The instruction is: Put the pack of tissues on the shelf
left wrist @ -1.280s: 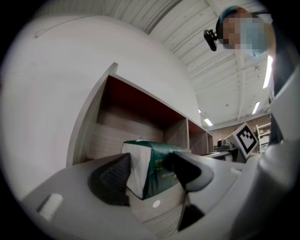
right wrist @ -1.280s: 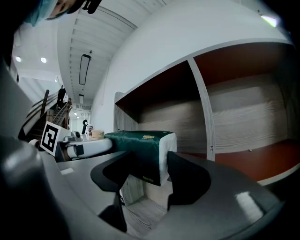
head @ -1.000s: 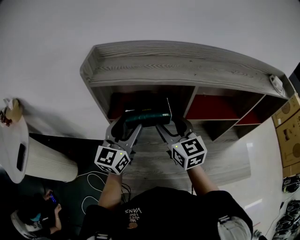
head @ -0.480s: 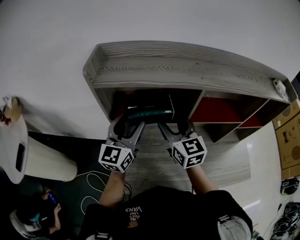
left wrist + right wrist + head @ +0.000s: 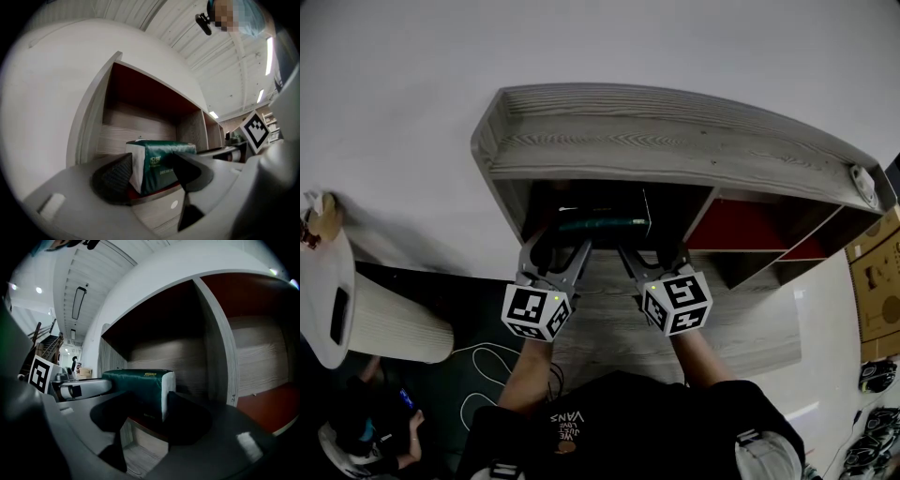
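The dark green pack of tissues (image 5: 602,225) hangs level at the mouth of the leftmost compartment (image 5: 544,199) of the grey wooden shelf (image 5: 675,141). My left gripper (image 5: 553,246) is shut on its left end and my right gripper (image 5: 651,251) on its right end. In the left gripper view the pack (image 5: 164,159), with its white end panel, sits pinched in the left gripper (image 5: 151,171). From the right gripper view the pack (image 5: 138,383) lies just above the compartment floor, clamped in the right gripper (image 5: 149,414). Whether it touches the floor is hidden.
A divider wall (image 5: 216,357) separates this compartment from red-backed compartments (image 5: 750,225) to the right. A white round table (image 5: 328,291) stands at the left, with cables (image 5: 487,366) on the dark floor. Cardboard boxes (image 5: 879,272) lie at the right. A person (image 5: 356,431) sits at lower left.
Both grippers have carried the pack forward and slightly up, from in front of the shelf into the mouth of the leftmost compartment. Their grip has not changed.
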### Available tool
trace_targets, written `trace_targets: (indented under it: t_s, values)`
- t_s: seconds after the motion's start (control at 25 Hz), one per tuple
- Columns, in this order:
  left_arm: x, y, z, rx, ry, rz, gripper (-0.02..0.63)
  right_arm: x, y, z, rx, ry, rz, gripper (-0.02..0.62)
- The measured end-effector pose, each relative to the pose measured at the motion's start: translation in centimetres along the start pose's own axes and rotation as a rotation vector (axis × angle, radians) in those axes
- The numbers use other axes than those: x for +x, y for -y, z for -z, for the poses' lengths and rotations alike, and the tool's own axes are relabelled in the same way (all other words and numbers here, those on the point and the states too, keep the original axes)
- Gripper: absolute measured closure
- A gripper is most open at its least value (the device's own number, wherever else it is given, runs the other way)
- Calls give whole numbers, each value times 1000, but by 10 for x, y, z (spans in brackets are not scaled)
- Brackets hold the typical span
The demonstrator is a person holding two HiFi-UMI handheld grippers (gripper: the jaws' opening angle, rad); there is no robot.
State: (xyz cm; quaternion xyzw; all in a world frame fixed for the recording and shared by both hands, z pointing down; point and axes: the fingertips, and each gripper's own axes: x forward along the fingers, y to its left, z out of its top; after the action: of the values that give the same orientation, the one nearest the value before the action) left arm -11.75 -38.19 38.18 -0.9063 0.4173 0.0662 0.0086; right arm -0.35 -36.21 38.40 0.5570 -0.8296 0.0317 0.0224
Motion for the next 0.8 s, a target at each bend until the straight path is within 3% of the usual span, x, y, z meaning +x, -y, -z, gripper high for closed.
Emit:
trace_targets:
  t_s: [0.28,0.48,0.8]
  values:
    - [3,-3,2,6,-5,-12,295,3,-1,3,-14,-13,8,353]
    - [-5,1,4,-9,1,8,293,-10,2,-6,-14,37,46,353]
    - [-26,2,5,-2,-7,-48,295,-28,-4,-7,-47,63,75,354]
